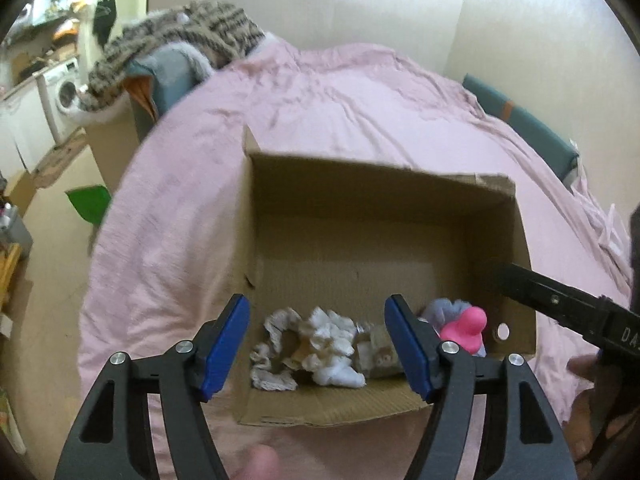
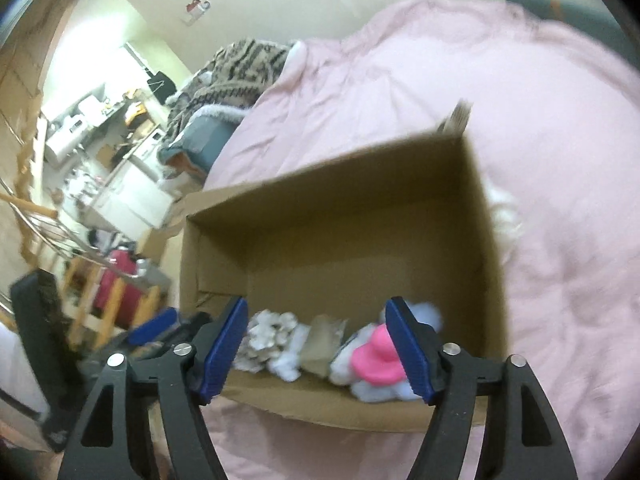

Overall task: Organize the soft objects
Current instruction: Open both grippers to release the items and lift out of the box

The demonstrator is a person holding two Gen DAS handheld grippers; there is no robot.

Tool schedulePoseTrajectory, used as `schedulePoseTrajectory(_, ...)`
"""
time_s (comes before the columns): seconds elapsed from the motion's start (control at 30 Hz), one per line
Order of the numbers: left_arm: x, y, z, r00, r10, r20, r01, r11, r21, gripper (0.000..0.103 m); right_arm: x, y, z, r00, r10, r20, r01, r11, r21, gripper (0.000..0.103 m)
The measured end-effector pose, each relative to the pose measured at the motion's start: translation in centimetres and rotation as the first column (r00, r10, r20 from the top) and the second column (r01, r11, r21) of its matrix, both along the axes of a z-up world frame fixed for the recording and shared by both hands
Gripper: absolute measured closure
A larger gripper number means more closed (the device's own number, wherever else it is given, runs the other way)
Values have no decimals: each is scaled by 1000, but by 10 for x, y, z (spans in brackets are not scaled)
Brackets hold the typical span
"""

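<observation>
An open cardboard box (image 1: 376, 216) sits on a pink bed cover (image 1: 320, 92). Inside, against the near wall, lie white crumpled soft pieces (image 1: 332, 340), a beige piece (image 1: 376, 354) and a pale fluffy toy with a pink part (image 1: 462, 328). My left gripper (image 1: 320, 344) is open and empty, just above the near end of the box. The right gripper's black arm (image 1: 560, 300) reaches in from the right. In the right wrist view the box (image 2: 360, 216), white pieces (image 2: 272, 340) and pink toy (image 2: 376, 356) show between the fingers of my open, empty right gripper (image 2: 318, 344).
A striped blanket (image 1: 180, 40) lies heaped at the bed's far left corner. A washing machine (image 1: 64, 92) and a green item (image 1: 88, 204) are on the floor side, left. Cluttered furniture and a red object (image 2: 120, 292) stand left of the bed.
</observation>
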State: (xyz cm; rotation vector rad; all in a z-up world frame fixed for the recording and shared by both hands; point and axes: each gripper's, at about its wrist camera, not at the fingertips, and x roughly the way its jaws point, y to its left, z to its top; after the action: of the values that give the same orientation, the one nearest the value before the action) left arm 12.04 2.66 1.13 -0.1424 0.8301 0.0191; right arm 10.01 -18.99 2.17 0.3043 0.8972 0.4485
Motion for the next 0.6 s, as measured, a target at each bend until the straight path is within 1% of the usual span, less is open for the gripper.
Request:
schedulePoseTrajectory(0.07, -5, 2, 8, 1000, 10, 17, -10, 1000, 5, 35, -10, -3, 12, 999, -14, 51, 16, 999, -32, 17)
schedulePoseTrajectory(0.1, -8, 4, 11, 999, 21, 25, -21, 1000, 9, 28, -14, -4, 17, 998, -18, 68, 21, 999, -48, 15)
schedulePoseTrajectory(0.13, -11, 5, 13, 999, 29, 33, -30, 999, 12, 21, -17, -5, 21, 996, -20, 82, 25, 998, -58, 9)
schedulePoseTrajectory(0.17, -15, 7, 17, 998, 37, 47, -38, 999, 14, 20, -21, -6, 25, 995, -24, 94, 30, 997, -68, 3)
schedulePoseTrajectory(0.2, -17, 8, 19, 998, 40, 54, -41, 999, 18, 18, -25, -7, 28, 994, -30, 106, 38, 996, -75, 1)
schedulePoseTrajectory(0.3, -25, 10, 28, 997, 42, 65, -45, 998, 36, 13, -34, -13, 36, 989, -62, 134, 73, 994, -78, 0)
schedulePoseTrajectory(0.33, -27, 12, 30, 997, 45, 66, -47, 998, 34, 10, -36, -15, 36, 988, -77, 135, 88, 993, -80, 0)
schedulePoseTrajectory(0.37, -31, 12, 32, 997, 48, 67, -50, 998, 25, 9, -40, -19, 37, 986, -89, 140, 101, 992, -74, 0)
schedulePoseTrajectory(0.43, -39, 14, 35, 996, 56, 70, -57, 998, 16, 9, -45, -22, 39, 983, -104, 149, 116, 990, -75, 0)
schedulePoseTrajectory(0.6, -61, 15, 40, 995, 55, 84, -58, 998, 37, 8, -63, -24, 50, 971, -116, 211, 145, 981, -128, 0)
